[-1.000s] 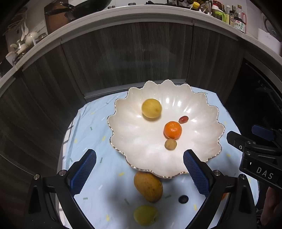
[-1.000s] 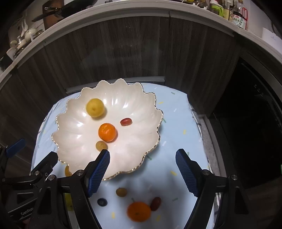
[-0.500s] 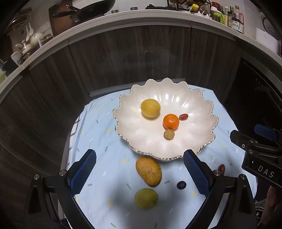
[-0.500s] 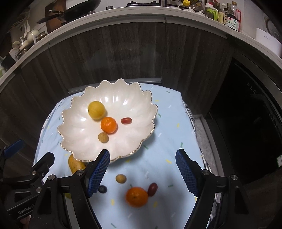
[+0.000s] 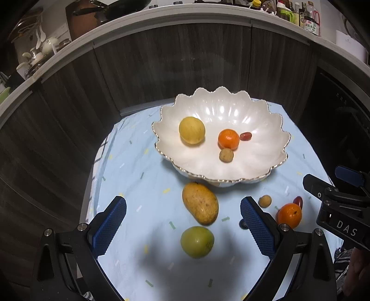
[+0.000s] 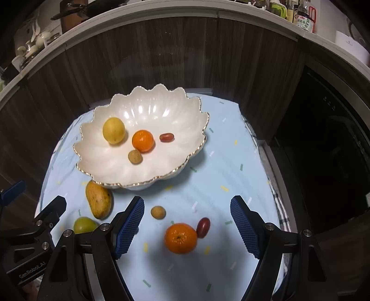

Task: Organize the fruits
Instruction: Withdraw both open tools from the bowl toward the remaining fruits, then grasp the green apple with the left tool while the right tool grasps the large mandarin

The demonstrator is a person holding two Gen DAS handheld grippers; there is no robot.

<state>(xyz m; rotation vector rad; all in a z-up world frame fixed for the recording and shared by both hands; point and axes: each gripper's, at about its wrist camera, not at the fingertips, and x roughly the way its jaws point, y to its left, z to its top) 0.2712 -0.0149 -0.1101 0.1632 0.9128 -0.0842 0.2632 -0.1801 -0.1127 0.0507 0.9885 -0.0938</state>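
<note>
A white scalloped bowl (image 5: 266,129) (image 6: 175,120) sits on a light blue cloth and holds a yellow fruit (image 5: 192,130), a tangerine (image 5: 228,139), a red grape (image 5: 245,136) and a small brown fruit (image 5: 226,155). In front of it on the cloth lie a mango (image 5: 200,206) (image 6: 98,200), a green fruit (image 5: 197,241), a second tangerine (image 6: 180,238), a red grape (image 6: 203,227), a small brown fruit (image 6: 158,212) and a dark berry (image 5: 242,223). My left gripper (image 5: 182,229) hangs open above the mango and green fruit. My right gripper (image 6: 187,228) hangs open above the loose tangerine. Both are empty.
The cloth (image 6: 231,162) covers a small table with dark wood cabinet fronts (image 5: 185,64) close behind it. A counter above carries bottles (image 5: 309,20), a pan and crockery. To the right is a dark appliance front (image 6: 335,139). A sleeve shows at the lower right of the left wrist view.
Both grippers have drawn back from the bowl, which now sits farther up in each view. More loose fruit on the cloth has come into sight below it. Both jaws have stayed open.
</note>
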